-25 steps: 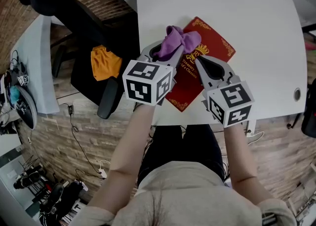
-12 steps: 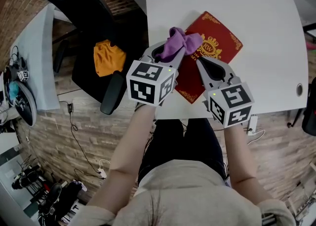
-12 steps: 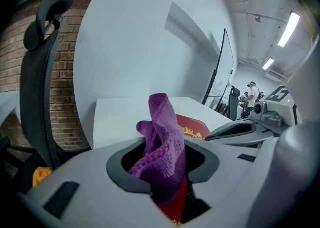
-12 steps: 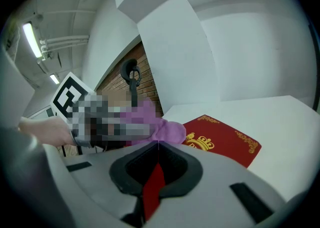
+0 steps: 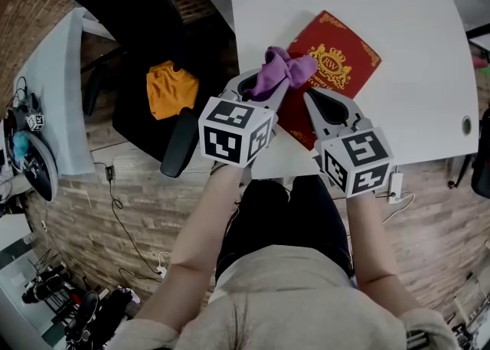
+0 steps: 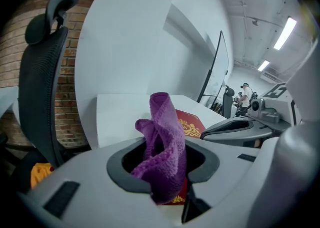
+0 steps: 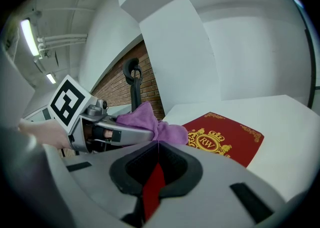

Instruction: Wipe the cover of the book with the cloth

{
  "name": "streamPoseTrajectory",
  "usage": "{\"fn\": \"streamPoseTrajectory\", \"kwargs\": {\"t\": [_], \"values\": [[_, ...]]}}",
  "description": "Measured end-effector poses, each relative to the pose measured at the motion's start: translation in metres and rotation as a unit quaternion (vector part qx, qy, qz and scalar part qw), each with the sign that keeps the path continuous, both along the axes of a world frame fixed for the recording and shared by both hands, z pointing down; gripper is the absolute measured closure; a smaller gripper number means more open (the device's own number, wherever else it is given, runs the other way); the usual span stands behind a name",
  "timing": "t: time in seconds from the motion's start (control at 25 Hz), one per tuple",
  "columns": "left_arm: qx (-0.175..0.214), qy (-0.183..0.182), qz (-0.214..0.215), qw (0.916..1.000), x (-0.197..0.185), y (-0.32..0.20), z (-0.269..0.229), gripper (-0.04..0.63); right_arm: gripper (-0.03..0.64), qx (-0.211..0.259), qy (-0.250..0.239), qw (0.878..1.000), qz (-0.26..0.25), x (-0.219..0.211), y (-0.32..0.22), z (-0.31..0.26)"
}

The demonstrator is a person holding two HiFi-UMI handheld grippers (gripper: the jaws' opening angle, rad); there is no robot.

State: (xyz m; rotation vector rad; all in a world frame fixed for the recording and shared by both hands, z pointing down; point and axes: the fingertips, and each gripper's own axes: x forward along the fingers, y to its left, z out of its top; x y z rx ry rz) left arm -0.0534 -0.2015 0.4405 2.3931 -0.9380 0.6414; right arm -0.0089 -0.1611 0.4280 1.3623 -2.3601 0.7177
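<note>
1 red book point(image 5: 357, 63), gold crest point(image 5: 331, 60), purple cloth point(image 5: 280, 73)

White table point(image 5: 413, 4); black office chair point(image 5: 145, 27) just beside it; orange cloth point(image 5: 170, 89) on chair seat.

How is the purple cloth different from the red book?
The cloth is plain purple; the book is red with gold trim and a gold crest. The cloth is scrunched up, while the book is flat. The cloth is pinched in the left claw, but the book lies on the white table. Both are close together near the table's front edge.
</note>
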Motion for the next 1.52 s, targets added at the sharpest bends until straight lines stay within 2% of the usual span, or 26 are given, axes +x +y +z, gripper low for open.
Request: {"fn": "streamPoseTrajectory", "kwargs": {"t": [0.88, 1.52], "values": [[-0.005, 0.02, 0.031, 0.9993, -0.035, 0.042, 0.003, 0.44, 0.594, -0.01, 0.019, 0.999, 0.031, -0.03, 0.037, 0.002], [-0.012, 0.023, 0.032, 0.9992, -0.044, 0.059, 0.003, 0.44, 0.594, -0.008, 0.033, 0.998, 0.048, -0.02, 0.052, -0.005]]}}
